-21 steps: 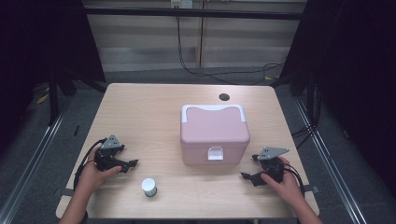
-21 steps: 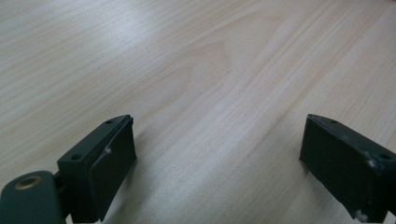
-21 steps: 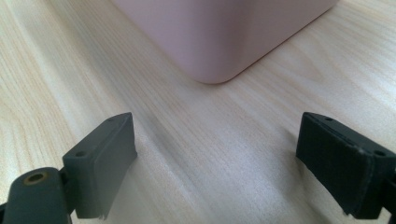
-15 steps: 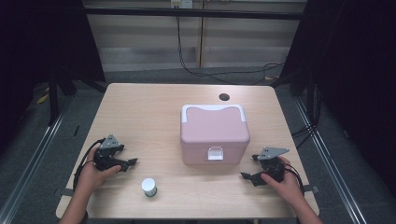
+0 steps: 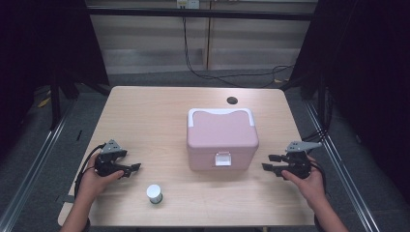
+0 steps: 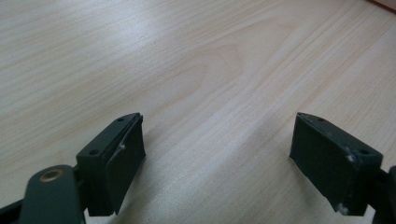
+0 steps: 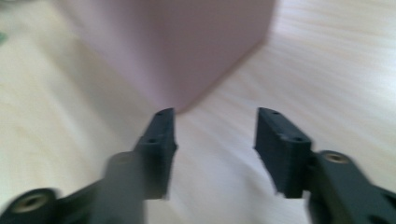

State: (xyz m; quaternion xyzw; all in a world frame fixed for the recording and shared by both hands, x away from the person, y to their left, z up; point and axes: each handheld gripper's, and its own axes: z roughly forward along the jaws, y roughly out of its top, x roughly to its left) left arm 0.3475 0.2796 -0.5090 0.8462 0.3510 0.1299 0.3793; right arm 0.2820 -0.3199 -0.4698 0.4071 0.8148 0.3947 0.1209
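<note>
Nothing on the worktop (image 5: 145, 111) has shifted since the earlier frames; your hands rest where they were. Your left gripper (image 5: 134, 167) sits at 8 o'clock, jaws spread wide and empty. Your right gripper (image 5: 269, 162) at 4 o'clock has jaws partly open, empty, aimed at the pink box (image 5: 221, 138) in the middle. Come in too fast and you could shove the box instead of gripping it. The small white jar (image 5: 154, 193) at 7 o'clock could tip if your left forearm sweeps it.

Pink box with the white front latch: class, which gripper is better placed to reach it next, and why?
Probably the right gripper: its open jaws point at the pink box beside it. The left gripper sits farther off, nearer the small white jar.
</note>
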